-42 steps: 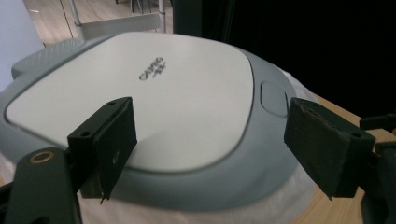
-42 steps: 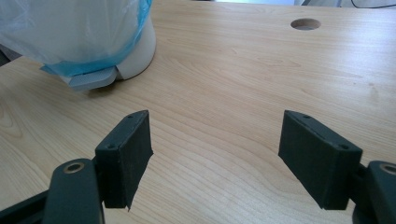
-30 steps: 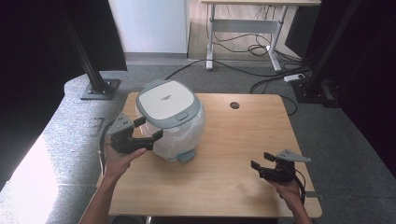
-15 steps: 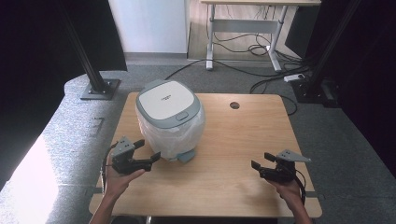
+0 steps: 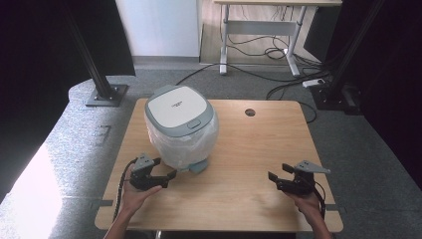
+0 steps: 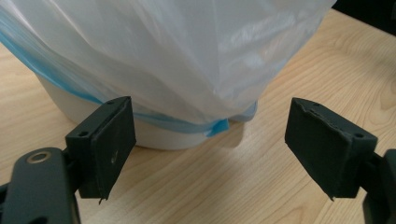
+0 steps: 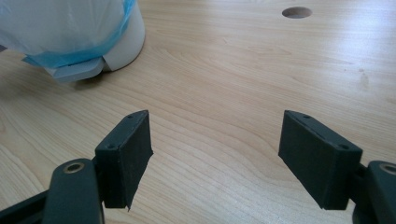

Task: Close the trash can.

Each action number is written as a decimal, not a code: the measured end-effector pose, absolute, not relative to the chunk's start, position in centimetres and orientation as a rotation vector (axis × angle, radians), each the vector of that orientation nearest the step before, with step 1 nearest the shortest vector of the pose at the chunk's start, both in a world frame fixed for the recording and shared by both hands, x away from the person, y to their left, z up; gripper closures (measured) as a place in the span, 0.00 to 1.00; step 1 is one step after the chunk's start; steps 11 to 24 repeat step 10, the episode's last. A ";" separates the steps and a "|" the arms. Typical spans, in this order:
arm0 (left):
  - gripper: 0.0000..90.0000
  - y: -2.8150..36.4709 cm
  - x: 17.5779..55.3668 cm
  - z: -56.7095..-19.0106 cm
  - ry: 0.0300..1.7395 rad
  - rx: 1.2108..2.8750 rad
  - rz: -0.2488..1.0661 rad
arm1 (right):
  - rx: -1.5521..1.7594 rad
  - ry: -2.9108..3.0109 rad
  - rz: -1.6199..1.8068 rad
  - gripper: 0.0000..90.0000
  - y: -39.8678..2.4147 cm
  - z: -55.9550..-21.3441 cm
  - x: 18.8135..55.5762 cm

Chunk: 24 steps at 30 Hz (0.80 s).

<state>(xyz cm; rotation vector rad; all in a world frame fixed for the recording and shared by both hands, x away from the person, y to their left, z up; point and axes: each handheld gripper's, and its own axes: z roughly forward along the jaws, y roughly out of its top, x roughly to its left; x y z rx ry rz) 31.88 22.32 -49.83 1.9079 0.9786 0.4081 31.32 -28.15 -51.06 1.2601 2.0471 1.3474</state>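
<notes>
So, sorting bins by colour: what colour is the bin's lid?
White, grey-blue rim: lid, clearest in the high view.

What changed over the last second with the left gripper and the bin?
The left gripper let go of the bag on the bin and drew back toward the person, jaws open. The bin, the right gripper and the table stayed put.

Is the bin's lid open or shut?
Shut: the bin's lid lies flat on the bin, with no gap visible in the high view.
</notes>
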 end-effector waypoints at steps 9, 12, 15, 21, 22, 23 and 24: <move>0.18 22.3 32.0 -49.9 0.982 1.905 0.410 | 1.260 2.042 1.348 0.28 -28.2 -51.1 31.3; 0.18 22.3 32.0 -50.0 0.984 1.904 0.408 | 1.260 2.042 1.347 0.28 -28.2 -51.1 31.3; 0.18 22.3 32.0 -50.0 0.984 1.904 0.408 | 1.260 2.042 1.347 0.28 -28.2 -51.1 31.3; 0.18 22.3 32.0 -50.0 0.984 1.904 0.408 | 1.260 2.042 1.347 0.28 -28.2 -51.1 31.3; 0.18 22.3 32.0 -50.0 0.984 1.904 0.408 | 1.260 2.042 1.347 0.28 -28.2 -51.1 31.3; 0.18 22.3 32.0 -50.0 0.984 1.904 0.408 | 1.260 2.042 1.347 0.28 -28.2 -51.1 31.3; 0.18 22.3 32.0 -50.0 0.984 1.904 0.408 | 1.260 2.042 1.347 0.28 -28.2 -51.1 31.3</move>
